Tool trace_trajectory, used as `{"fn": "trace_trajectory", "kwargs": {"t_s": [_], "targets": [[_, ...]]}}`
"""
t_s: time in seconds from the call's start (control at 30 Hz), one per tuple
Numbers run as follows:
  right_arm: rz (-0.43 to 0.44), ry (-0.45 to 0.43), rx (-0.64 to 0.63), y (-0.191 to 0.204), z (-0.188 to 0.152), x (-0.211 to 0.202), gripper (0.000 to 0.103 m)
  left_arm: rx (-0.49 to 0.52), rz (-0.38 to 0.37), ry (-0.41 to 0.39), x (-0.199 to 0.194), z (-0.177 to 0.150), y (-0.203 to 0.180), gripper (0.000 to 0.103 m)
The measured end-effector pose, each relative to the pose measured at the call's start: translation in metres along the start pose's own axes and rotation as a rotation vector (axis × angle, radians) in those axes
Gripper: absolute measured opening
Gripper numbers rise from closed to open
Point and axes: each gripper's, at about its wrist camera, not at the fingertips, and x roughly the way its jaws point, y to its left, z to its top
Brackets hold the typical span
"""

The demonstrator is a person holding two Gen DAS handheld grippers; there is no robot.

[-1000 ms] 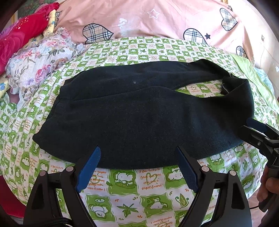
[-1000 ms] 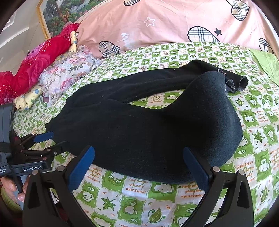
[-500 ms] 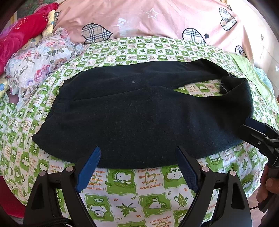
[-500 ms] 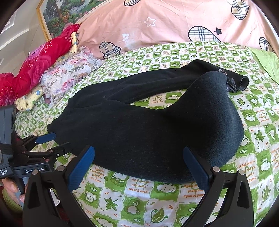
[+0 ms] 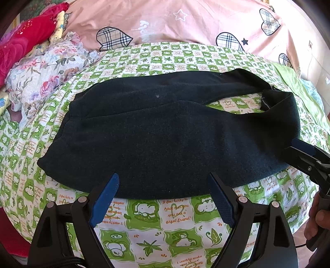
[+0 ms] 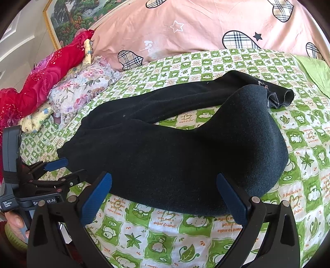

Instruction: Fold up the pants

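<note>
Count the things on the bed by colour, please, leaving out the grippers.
Black: 1, the pants
Pink: 1, the quilt
Red: 1, the blanket
Floral: 1, the cloth
Pale yellow: 1, the cloth
Total: 5

A bed (image 6: 206, 237) wears a green-and-white checked sheet printed with cartoon animals and leaves, in bright daylight. A pink quilt (image 6: 206, 26) with plaid hearts lies across its far end beside red and floral bedding (image 6: 82, 90). A gold-framed landscape painting (image 6: 72, 18) hangs on the white wall.
</note>
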Motion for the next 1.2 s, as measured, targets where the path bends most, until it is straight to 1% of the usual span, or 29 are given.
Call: {"fn": "trace_trajectory", "kwargs": {"t_s": [0.4,0.7,0.93,1.2], "targets": [[0.011,-0.015,0.026,-0.007,-0.002,-0.009,0.101,0.019,-0.016,0.008,0.001,0.001,-0.005,0.088],[-0.002,-0.041,0.103,-0.034,-0.004,-0.026,0.101,0.054,-0.052,0.002,-0.004,0.008,-0.02,0.088],[-0.04,-0.067,0.166,-0.062,-0.002,-0.041,0.101,0.106,-0.099,-0.005,-0.008,0.017,-0.041,0.088],[-0.055,-0.106,0.228,-0.091,0.001,-0.056,0.101,0.167,-0.167,0.008,-0.006,0.031,-0.069,0.088]]}}
